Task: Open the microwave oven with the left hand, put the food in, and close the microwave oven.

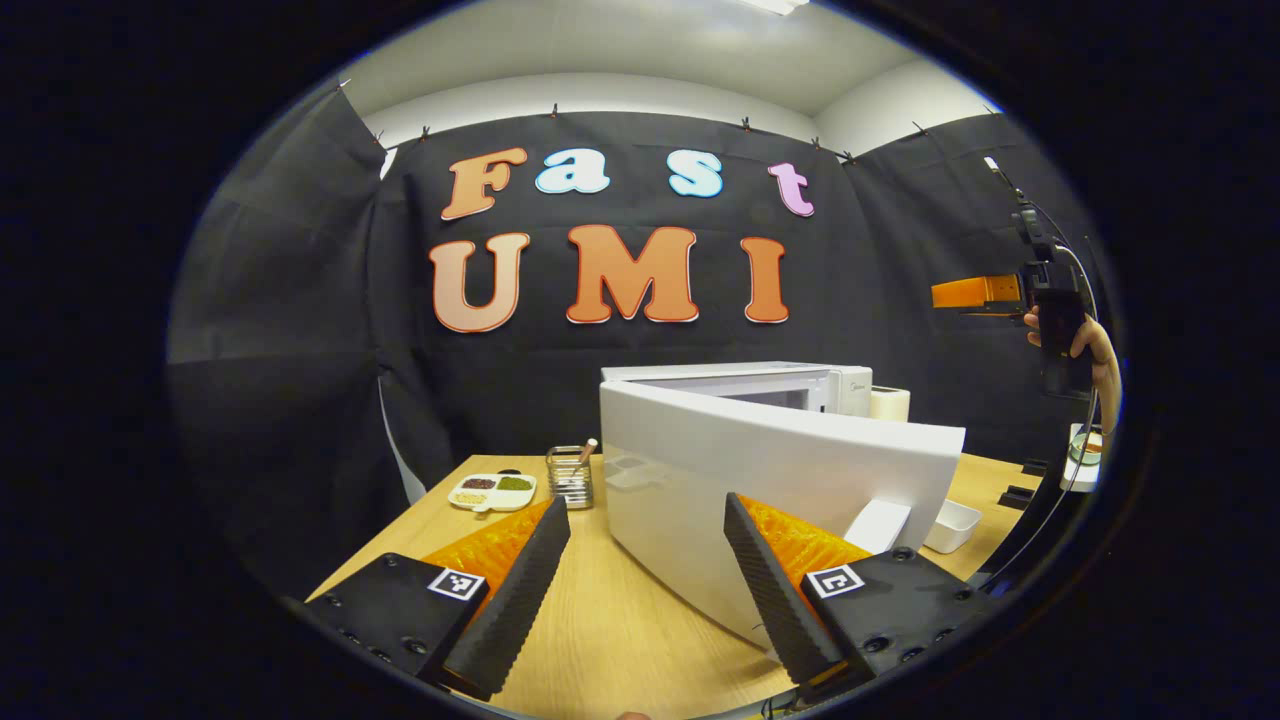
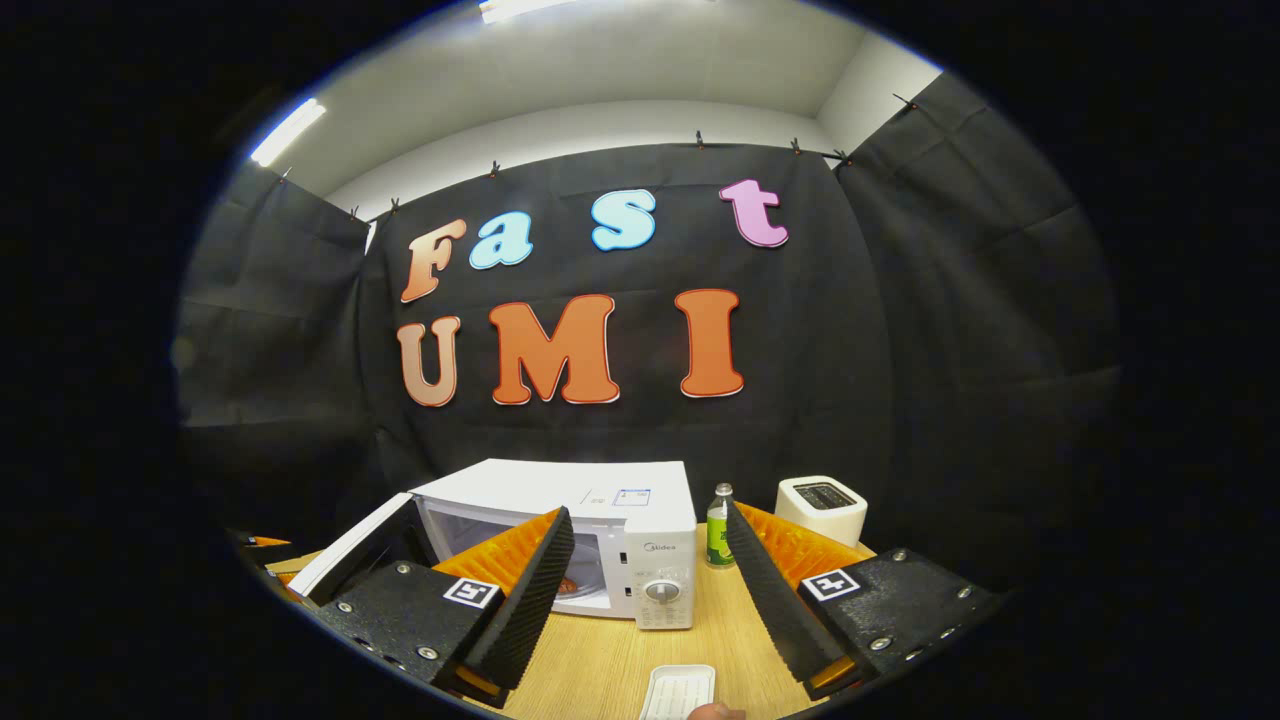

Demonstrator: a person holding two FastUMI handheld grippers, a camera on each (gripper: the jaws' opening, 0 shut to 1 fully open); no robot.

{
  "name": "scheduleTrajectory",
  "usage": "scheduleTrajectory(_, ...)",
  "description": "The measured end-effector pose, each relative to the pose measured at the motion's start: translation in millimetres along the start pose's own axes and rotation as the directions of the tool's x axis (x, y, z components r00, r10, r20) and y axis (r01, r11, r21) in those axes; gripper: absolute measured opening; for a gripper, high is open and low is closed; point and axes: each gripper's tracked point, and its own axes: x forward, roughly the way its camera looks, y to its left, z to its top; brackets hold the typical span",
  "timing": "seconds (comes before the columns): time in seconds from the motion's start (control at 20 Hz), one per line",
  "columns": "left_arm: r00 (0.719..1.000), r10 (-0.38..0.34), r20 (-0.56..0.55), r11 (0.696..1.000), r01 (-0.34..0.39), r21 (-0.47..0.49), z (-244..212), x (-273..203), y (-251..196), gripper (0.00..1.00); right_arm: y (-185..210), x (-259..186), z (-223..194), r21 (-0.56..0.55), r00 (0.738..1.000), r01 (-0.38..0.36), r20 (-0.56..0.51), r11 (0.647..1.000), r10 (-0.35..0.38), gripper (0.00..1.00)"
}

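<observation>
The white microwave (image 2: 655, 530) stands on the wooden table with its door (image 2: 350, 545) swung open to the left. A small reddish thing (image 2: 570, 586) shows low in the cavity, half hidden by a finger. In the left gripper view the door's white outer face (image 1: 780, 470) is close in front, with the microwave's top (image 1: 740, 378) behind it. My left gripper (image 1: 650, 575) is open; its right finger overlaps the door's lower part, and nothing is held. My right gripper (image 2: 650, 585) is open and empty, raised in front of the microwave. It also appears far right (image 1: 985, 293), held by a hand (image 1: 1095, 350).
A compartment plate (image 1: 492, 490) and a wire utensil holder (image 1: 570, 478) sit left of the door. A white tray (image 1: 950, 525) lies to its right. A green bottle (image 2: 718, 530) and a white toaster (image 2: 822, 505) stand right of the microwave. Another ribbed white tray (image 2: 678, 692) lies near the table's front.
</observation>
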Motion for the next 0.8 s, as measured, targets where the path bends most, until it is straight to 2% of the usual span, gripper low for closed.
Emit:
scheduleTrajectory(0.05, 1.000, -0.001, -0.005, 1.000, 0.001, 0.002, -2, 4, -3, 0.97, -6, -3, 2, 0.001, 1.000, 0.006, 0.003, 1.000, -0.006, 0.94)
scheduleTrajectory(0.1, 0.999, -0.037, -0.015, 0.999, 0.037, -0.009, -6, 8, -16, 0.96, -12, -7, 2, 0.004, 1.000, 0.011, 0.006, 1.000, -0.011, 0.94)
scheduleTrajectory(0.25, 0.990, -0.142, -0.023, 0.989, 0.141, -0.038, -9, 14, -57, 0.35, -29, -13, 6, 0.016, 0.999, 0.036, 0.018, 0.999, -0.036, 0.94)
scheduleTrajectory(0.35, 0.995, -0.099, -0.019, 0.995, 0.099, -0.019, -3, 18, -53, 0.24, -37, -18, 6, 0.024, 0.999, 0.047, 0.022, 0.999, -0.047, 0.94)
scheduleTrajectory(0.4, 0.994, -0.105, -0.022, 0.994, 0.104, -0.038, -5, 25, -57, 0.02, -40, -19, 4, 0.030, 0.999, 0.050, 0.019, 0.998, -0.050, 0.94)
scheduleTrajectory(0.5, 0.990, -0.138, -0.037, 0.988, 0.135, -0.081, -5, 34, -83, 0.05, -46, -23, 3, 0.036, 0.998, 0.054, 0.018, 0.998, -0.055, 0.94)
scheduleTrajectory(0.55, 0.985, -0.169, -0.027, 0.981, 0.166, -0.101, -2, 38, -89, 0.00, -49, -25, 3, 0.035, 0.998, 0.058, 0.018, 0.998, -0.059, 0.94)
scheduleTrajectory(0.6, 0.981, -0.195, -0.019, 0.975, 0.191, -0.116, 1, 42, -99, 0.05, -52, -24, 2, 0.033, 0.998, 0.063, 0.016, 0.997, -0.064, 0.94)
scheduleTrajectory(0.8, 0.973, -0.228, -0.033, 0.971, 0.225, -0.083, 3, 58, -124, 0.05, -63, -25, 0, 0.035, 0.997, 0.082, 0.010, 0.996, -0.083, 0.94)
